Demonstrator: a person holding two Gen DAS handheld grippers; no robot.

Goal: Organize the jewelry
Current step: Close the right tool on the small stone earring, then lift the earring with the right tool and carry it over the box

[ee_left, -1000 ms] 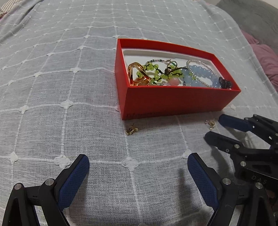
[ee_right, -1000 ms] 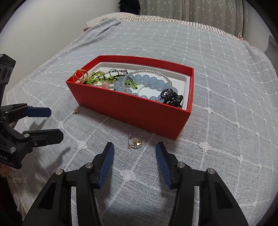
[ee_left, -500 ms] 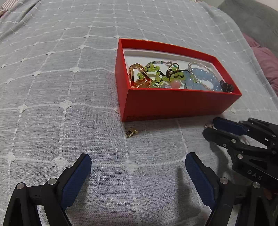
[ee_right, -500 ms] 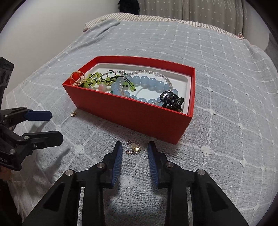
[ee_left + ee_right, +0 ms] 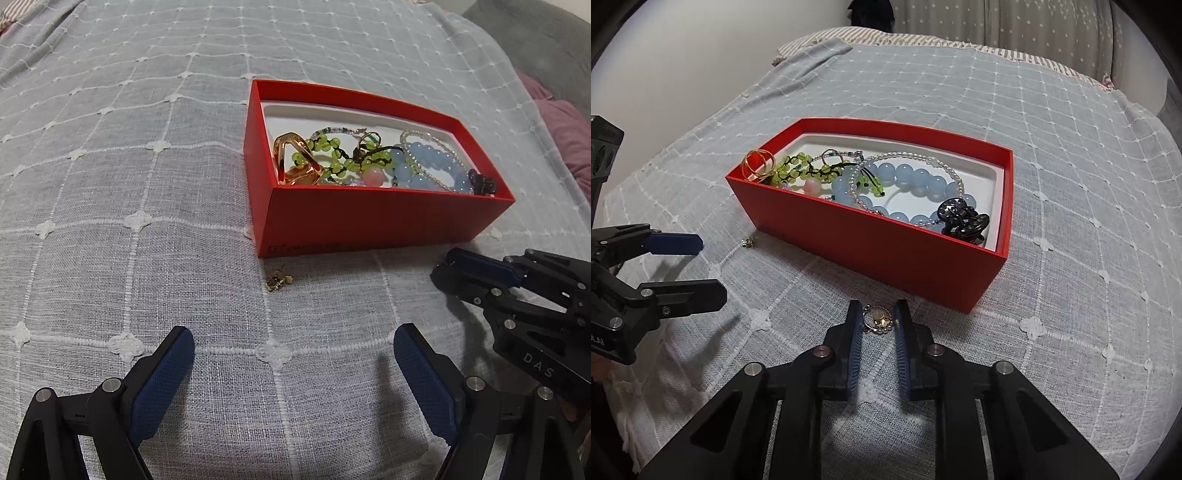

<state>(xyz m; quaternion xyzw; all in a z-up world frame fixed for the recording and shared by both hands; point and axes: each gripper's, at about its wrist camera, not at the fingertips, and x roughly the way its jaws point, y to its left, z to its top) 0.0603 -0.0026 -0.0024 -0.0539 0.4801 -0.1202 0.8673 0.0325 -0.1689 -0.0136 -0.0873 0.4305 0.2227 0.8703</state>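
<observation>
A red box (image 5: 373, 221) (image 5: 871, 247) on the bedspread holds a blue bead bracelet (image 5: 912, 177), a green bead bracelet (image 5: 328, 155), a gold ring (image 5: 759, 164) and a dark clip (image 5: 964, 219). A small pearl-and-gold earring (image 5: 879, 323) lies on the cloth in front of the box, between the narrowed fingers of my right gripper (image 5: 877, 325), which do not touch it. A small gold earring (image 5: 279, 280) (image 5: 749, 242) lies by the box's left corner. My left gripper (image 5: 293, 354) is wide open and empty, short of it.
The grey checked bedspread (image 5: 110, 184) covers the whole bed. A striped pillow (image 5: 849, 35) and a curtain are at the far end. A pink cushion (image 5: 565, 133) lies to the right of the box.
My right gripper has moved forward and narrowed its fingers around the pearl-and-gold earring. My left gripper has crept slightly closer to the small gold earring.
</observation>
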